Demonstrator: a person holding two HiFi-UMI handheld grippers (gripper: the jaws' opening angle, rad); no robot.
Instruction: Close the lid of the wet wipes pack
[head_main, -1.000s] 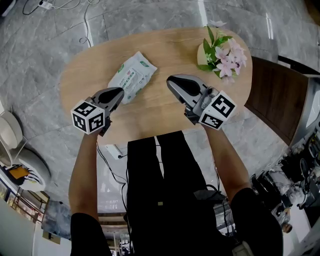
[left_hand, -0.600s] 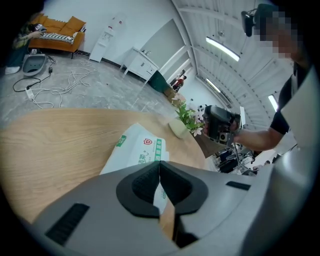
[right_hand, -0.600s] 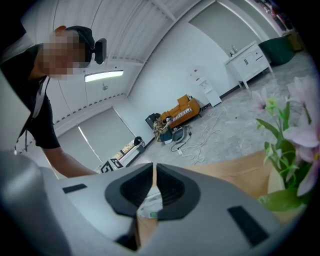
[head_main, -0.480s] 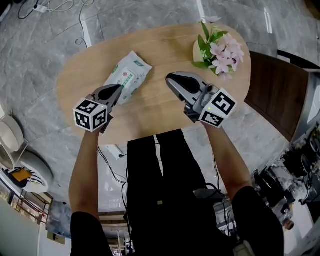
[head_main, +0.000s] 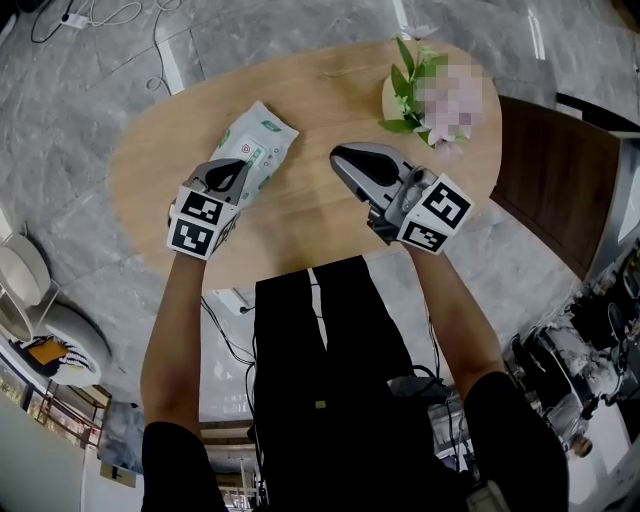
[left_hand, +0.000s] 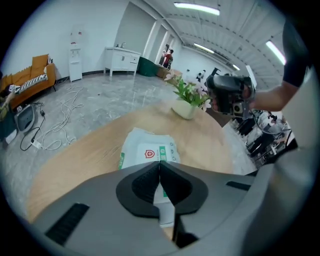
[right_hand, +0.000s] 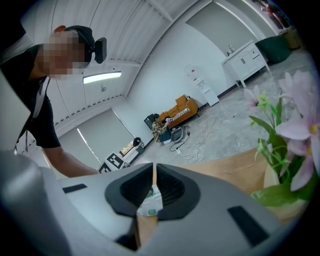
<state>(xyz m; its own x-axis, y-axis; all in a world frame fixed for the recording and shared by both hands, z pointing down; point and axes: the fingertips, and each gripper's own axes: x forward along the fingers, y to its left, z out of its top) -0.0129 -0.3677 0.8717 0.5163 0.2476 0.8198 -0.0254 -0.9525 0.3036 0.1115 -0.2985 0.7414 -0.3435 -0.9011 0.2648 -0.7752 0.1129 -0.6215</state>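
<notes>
The wet wipes pack (head_main: 258, 142) is white and green and lies flat on the oval wooden table (head_main: 300, 225), left of centre. My left gripper (head_main: 234, 170) is shut with nothing held, its tip over the pack's near end. In the left gripper view the pack (left_hand: 147, 149) lies just beyond the closed jaws of the left gripper (left_hand: 159, 167), which hide its near part and any lid. My right gripper (head_main: 338, 158) hovers shut and empty to the right of the pack. In the right gripper view, a bit of the pack (right_hand: 150, 205) shows below the shut right gripper (right_hand: 153, 172).
A pot of pink flowers (head_main: 425, 95) stands at the table's far right, close beyond the right gripper. A dark chair (head_main: 545, 190) is at the right edge. Cables (head_main: 100, 15) lie on the grey floor. The person's legs (head_main: 320, 340) are at the near edge.
My left gripper has moved forward and slightly right until its tip is over the pack's near end. The right gripper has stayed almost in place.
</notes>
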